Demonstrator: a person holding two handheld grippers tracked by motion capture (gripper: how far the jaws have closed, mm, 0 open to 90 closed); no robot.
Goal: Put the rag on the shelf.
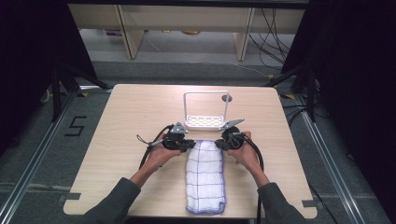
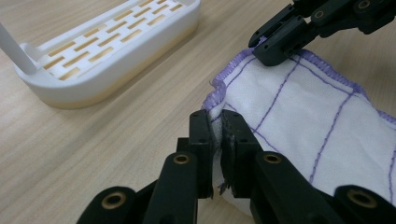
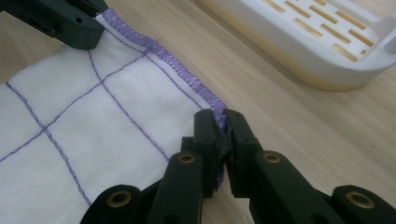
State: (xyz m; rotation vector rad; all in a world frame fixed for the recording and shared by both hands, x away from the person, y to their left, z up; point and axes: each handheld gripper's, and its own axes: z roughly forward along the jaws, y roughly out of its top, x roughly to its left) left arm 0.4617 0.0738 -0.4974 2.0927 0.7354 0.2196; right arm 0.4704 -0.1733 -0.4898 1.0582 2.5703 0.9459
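Here, a white cloth (image 1: 205,176) with thin purple grid lines and a purple stitched border lies folded into a long strip on the wooden table (image 1: 121,121), running from the center toward 6 o'clock. The left gripper (image 1: 189,145) pinches its far left corner and the right gripper (image 1: 220,143) pinches its far right corner, both with jaws pressed together on the fabric. The left gripper view shows the corner (image 2: 215,116) crumpled a little between the jaws, with the other gripper (image 2: 275,46) at 1 o'clock. The right gripper view shows the stitched hem (image 3: 187,77) closely. A white slotted rack (image 1: 204,122) with a tall wire handle stands just beyond the cloth, at 12 o'clock. Black cables (image 1: 254,149) trail from the grippers over the table.
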